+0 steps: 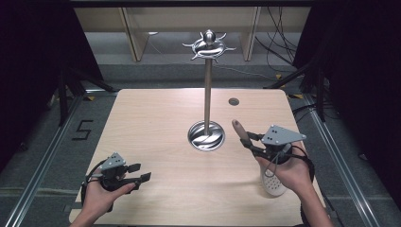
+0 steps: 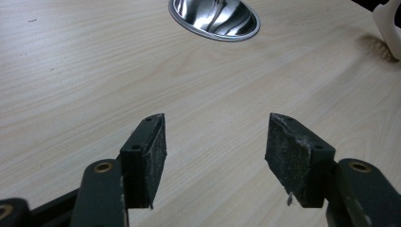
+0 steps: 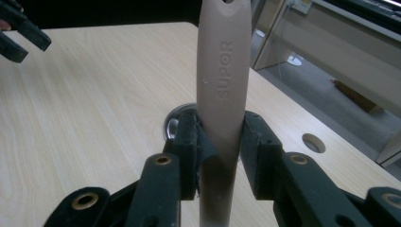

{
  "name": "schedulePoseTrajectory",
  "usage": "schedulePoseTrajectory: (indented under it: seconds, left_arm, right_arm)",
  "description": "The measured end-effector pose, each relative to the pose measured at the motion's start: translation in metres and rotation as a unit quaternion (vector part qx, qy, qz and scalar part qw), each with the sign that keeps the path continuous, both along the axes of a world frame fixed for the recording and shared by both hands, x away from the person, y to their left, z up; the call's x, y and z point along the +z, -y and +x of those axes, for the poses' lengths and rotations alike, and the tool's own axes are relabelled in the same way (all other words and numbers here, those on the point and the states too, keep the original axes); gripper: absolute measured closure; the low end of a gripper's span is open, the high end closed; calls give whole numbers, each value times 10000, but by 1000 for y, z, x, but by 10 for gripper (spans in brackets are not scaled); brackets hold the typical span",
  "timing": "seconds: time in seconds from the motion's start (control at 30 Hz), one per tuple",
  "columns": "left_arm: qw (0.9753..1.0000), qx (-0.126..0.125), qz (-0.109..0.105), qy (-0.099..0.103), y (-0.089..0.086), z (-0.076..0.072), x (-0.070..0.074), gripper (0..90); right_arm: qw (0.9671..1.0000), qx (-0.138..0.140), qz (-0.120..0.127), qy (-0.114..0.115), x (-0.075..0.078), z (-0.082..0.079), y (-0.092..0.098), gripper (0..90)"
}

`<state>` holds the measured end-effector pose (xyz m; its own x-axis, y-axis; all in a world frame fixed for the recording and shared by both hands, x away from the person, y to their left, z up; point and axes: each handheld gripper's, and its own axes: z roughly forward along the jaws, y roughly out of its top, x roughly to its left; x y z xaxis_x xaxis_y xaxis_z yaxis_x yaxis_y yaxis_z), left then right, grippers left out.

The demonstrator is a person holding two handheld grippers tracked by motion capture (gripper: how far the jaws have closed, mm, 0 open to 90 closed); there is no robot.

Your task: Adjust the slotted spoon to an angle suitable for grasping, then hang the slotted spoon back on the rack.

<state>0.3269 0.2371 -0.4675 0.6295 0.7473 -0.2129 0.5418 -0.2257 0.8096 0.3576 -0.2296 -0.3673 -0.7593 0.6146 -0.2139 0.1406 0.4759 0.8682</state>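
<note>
Right gripper (image 1: 249, 142) fingers clamped on the spoon handle (image 3: 221, 94), long axis pointing up-left toward the hook stand (image 1: 207, 90). Left gripper (image 1: 140, 173) fingers apart, farther from the stand.

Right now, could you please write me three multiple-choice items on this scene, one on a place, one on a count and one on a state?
1. Where does the rack stand?
A. mid-table, toward the far edge
B. at the near left corner
C. on the floor

2. How many round holes show in the table top?
A. none
B. one
C. four

3. What state are the right tongs in?
A. open and empty
B. shut on a cloth
C. shut on the handle

Answers:
1 A, its shiny base sits on the table's middle line, past the centre.
2 B, a single hole lies to the right of the rack.
3 C, both jaws press the beige handle, while the left tongs gape empty.
</note>
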Motion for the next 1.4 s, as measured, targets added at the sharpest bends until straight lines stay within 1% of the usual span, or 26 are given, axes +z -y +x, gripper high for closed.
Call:
schedulePoseTrajectory:
  seconds: [0.03, 0.07, 0.1, 0.23, 0.27, 0.3, 0.4, 0.43, 0.57, 0.63, 0.67, 0.7, 0.73, 0.77, 0.83, 0.87, 1.03, 1.07, 1.1, 1.13, 1.2, 1.23, 1.3, 1.33, 1.37, 1.4]
  left_arm:
    - [10000, 31, 7, -39, 0, 1, -1, 381]
    - [10000, 31, 7, -39, 0, 1, -1, 381]
    - [10000, 27, 23, -48, -1, 1, -1, 381]
    - [10000, 12, 4, -20, -3, -2, -1, 380]
    - [10000, 47, 2, 8, -4, -3, 0, 380]
    - [10000, 24, 4, -8, -5, -3, 0, 380]
    - [10000, 65, -33, 18, -8, -3, 0, 380]
    - [10000, 52, -21, 28, -9, -3, 0, 380]
    - [10000, 56, 30, -11, -6, -2, 0, 380]
    - [10000, 73, 22, 28, -5, -1, -1, 380]
    - [10000, 50, 40, -3, -4, -1, -1, 380]
    - [10000, 77, 27, 1, -3, -1, -1, 380]
    - [10000, 45, 44, 11, -3, -1, -1, 380]
    - [10000, 27, 56, 17, -3, -2, -1, 380]
    - [10000, 64, 54, 14, -4, -3, -1, 380]
    - [10000, 40, 33, 43, -5, -4, -1, 380]
    - [9999, 116, 63, 51, -9, -7, 1, 380]
    - [9999, 80, 7, 65, -9, -7, 1, 380]
    - [9999, 111, 38, 72, -9, -7, 1, 380]
    - [9999, 94, 33, 76, -9, -7, 2, 380]
    - [10000, 57, 20, 65, -8, -6, 1, 380]
    - [10000, 68, 20, 49, -8, -6, 1, 380]
    - [9999, 90, 54, 50, -7, -5, 1, 380]
    - [10000, 36, 42, 73, -8, -4, 0, 380]
    - [10000, 66, 22, 37, -7, -4, 0, 380]
    - [9999, 90, 45, 37, -7, -5, 0, 380]
  right_arm:
    - [9999, -67, 63, 94, 2, 0, 5, 704]
    - [9999, -67, 63, 94, 2, 0, 5, 704]
    - [9996, -162, 179, 122, 2, 0, 9, 703]
    - [9995, -248, 193, 98, 6, 0, 16, 703]
    - [9991, -335, 219, 162, 8, -1, 17, 703]
    - [9990, -319, 233, 214, 9, 0, 19, 704]
    - [9985, -387, 363, 101, 11, -2, 22, 703]
    - [9977, -462, 384, 310, 12, -1, 24, 704]
    - [9961, -534, 617, 334, 13, 0, 29, 704]
    - [9948, -534, 768, 403, 15, 2, 33, 704]
    - [9940, -575, 794, 478, 16, 3, 35, 704]
    - [9931, -623, 923, 368, 17, 1, 37, 704]
    - [9924, -626, 987, 378, 18, 1, 37, 704]
    - [9914, -633, 1014, 530, 20, 2, 40, 704]
    - [9900, -686, 1152, 437, 25, -1, 41, 704]
    - [9890, -705, 1205, 494, 27, -1, 41, 704]
    - [9876, -697, 1281, 584, 39, -7, 36, 704]
    - [9873, -691, 1288, 617, 40, -7, 35, 704]
    - [9868, -641, 1356, 608, 42, -7, 33, 704]
    - [9862, -713, 1366, 607, 43, -8, 32, 704]
    - [9860, -661, 1414, 585, 46, -8, 30, 704]
    - [9858, -644, 1373, 717, 47, -7, 30, 704]
    - [9853, -659, 1434, 660, 48, -8, 28, 704]
    - [9856, -637, 1450, 586, 49, -9, 26, 704]
    - [9854, -650, 1409, 698, 50, -8, 26, 704]
    - [9856, -638, 1420, 665, 51, -9, 25, 704]
